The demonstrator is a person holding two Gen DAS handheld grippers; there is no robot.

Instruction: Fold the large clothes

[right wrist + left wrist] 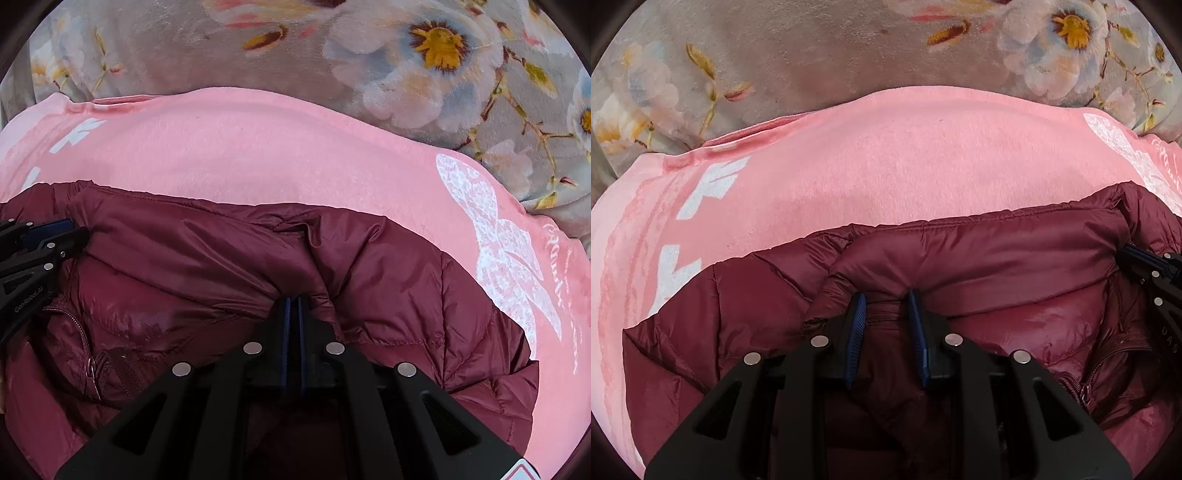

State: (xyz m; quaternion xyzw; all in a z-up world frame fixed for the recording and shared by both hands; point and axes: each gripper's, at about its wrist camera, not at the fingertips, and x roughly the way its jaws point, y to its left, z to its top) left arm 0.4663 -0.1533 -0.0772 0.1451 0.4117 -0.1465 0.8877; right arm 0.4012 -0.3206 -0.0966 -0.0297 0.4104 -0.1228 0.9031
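A maroon quilted puffer jacket (pixel 997 254) lies on a pink blanket (pixel 886 158), collar side towards the far edge. My left gripper (pixel 886 299) is shut on a bunched fold of the jacket by the collar's left end, its blue pads pressing thick fabric. My right gripper (pixel 293 299) is shut tight on the jacket (pixel 221 251) at the collar's right end. Each gripper shows at the edge of the other's view: the right one in the left wrist view (pixel 1152 273), the left one in the right wrist view (pixel 40 240). The zip (pixel 88 365) lies between them.
The pink blanket (pixel 258 147) carries white print, letters on the left (pixel 713 184) and a butterfly shape on the right (pixel 491 240). Beyond it lies a grey floral bedspread (pixel 424 66), also in the left wrist view (pixel 812 55).
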